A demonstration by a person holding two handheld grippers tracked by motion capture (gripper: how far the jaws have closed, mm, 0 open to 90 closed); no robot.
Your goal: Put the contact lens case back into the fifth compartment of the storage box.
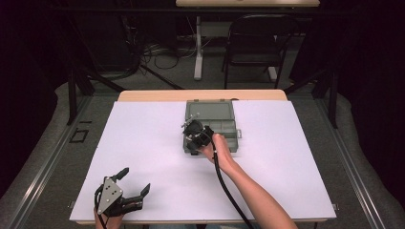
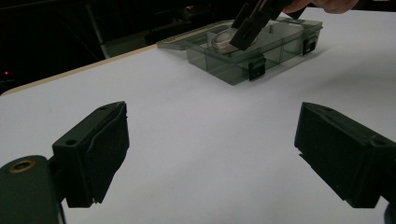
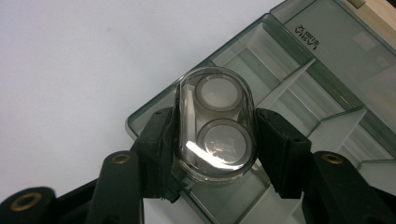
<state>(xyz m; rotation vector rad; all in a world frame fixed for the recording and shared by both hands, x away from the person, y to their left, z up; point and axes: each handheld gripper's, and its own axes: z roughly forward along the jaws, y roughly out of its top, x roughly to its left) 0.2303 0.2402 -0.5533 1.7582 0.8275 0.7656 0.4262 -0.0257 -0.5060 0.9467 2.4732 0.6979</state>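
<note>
Nearest the high camera, at the table's front-left edge, the left gripper (image 1: 136, 181) rests low over the white sheet (image 1: 153, 143) with its jaws spread wide and nothing between them; in its own view only bare white surface lies between the two black jaws, and nothing stands between them and the box farther off. Toward the middle of the table sits a smoky grey compartment box (image 1: 224, 129), its lid (image 1: 208, 110) laid open flat toward the far edge; the person's right hand (image 1: 217, 145) reaches over its near-left part with the right gripper (image 1: 193, 130), a black cable (image 1: 229, 191) trailing back along the forearm. In the right gripper view the jaws are closed partway onto a clear oval case (image 3: 215, 126), one jaw pressed against each long side; two round inserts show through its top. The case is held over the box's near-left corner compartment (image 3: 219, 200); whether it touches the floor there I cannot tell. Dividers (image 3: 299, 79) run off to the right. Beyond the table stand a dark folding chair (image 1: 255, 40) and a white table leg (image 1: 198, 47) amid floor cables.
</note>
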